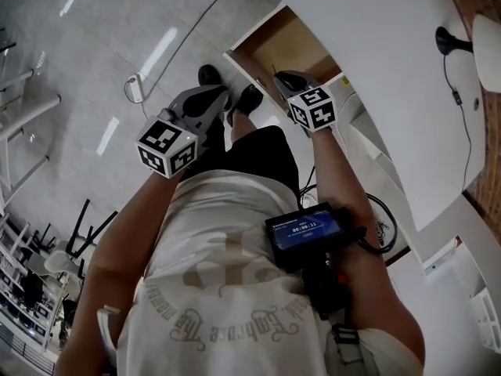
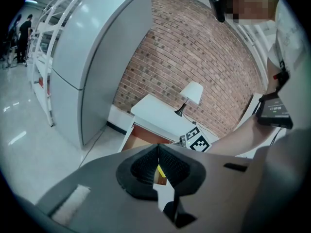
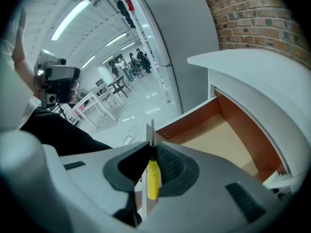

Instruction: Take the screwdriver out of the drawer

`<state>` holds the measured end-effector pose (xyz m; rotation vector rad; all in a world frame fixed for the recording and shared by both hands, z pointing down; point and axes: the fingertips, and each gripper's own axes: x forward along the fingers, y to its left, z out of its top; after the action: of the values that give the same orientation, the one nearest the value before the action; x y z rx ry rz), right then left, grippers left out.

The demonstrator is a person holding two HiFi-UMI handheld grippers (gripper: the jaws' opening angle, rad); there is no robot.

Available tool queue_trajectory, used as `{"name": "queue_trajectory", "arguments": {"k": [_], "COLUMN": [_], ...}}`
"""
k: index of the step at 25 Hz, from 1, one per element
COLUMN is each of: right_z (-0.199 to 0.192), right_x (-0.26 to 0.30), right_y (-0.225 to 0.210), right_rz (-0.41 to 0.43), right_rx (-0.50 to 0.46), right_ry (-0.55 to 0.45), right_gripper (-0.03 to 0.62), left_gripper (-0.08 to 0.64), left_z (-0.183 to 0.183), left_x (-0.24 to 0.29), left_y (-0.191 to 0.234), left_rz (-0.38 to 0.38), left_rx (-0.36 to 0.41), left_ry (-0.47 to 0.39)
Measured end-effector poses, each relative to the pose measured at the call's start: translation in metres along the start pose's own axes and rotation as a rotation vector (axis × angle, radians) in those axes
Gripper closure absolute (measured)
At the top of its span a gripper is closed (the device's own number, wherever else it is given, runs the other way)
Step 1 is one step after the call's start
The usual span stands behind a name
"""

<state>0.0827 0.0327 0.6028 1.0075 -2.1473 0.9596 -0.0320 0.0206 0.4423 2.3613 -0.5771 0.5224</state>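
My right gripper (image 3: 149, 147) is shut on a yellow-handled screwdriver (image 3: 152, 178), whose thin metal blade points up past the fingertips. Behind it the drawer (image 3: 214, 135) stands pulled out, with red-brown walls and a bare tan floor. In the head view the right gripper (image 1: 283, 78) hovers at the open drawer's (image 1: 290, 45) front edge, and the screwdriver is hidden there. My left gripper (image 1: 211, 96) hangs to its left over the floor. In its own view the left gripper (image 2: 158, 149) is shut with its pads touching. A yellow sliver shows in the gap below them, and I cannot tell what it is.
The drawer belongs to a white desk (image 1: 376, 69) against a brick wall (image 2: 194, 47), with a lamp (image 2: 192, 93) on top. A tall grey cabinet (image 2: 97, 57) stands left of the desk. A cable (image 1: 137, 88) lies on the glossy floor. The person's shoes (image 1: 210, 75) are below the grippers.
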Motion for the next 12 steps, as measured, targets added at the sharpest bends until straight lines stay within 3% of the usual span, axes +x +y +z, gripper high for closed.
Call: {"name": "queue_trajectory", "arguments": {"k": [12], "right_z": [0.013], "right_x": [-0.036], "right_y": [0.004], "right_rz": [-0.043], "right_rx": [0.064], "right_ry": [-0.131], "right_gripper": [0.552], "left_gripper": [0.552], "left_z": [0.018], "left_x": [-0.009], "left_y": [-0.016], "left_rz": [-0.002], "left_rx": [0.078], "left_ry": [-0.004]}}
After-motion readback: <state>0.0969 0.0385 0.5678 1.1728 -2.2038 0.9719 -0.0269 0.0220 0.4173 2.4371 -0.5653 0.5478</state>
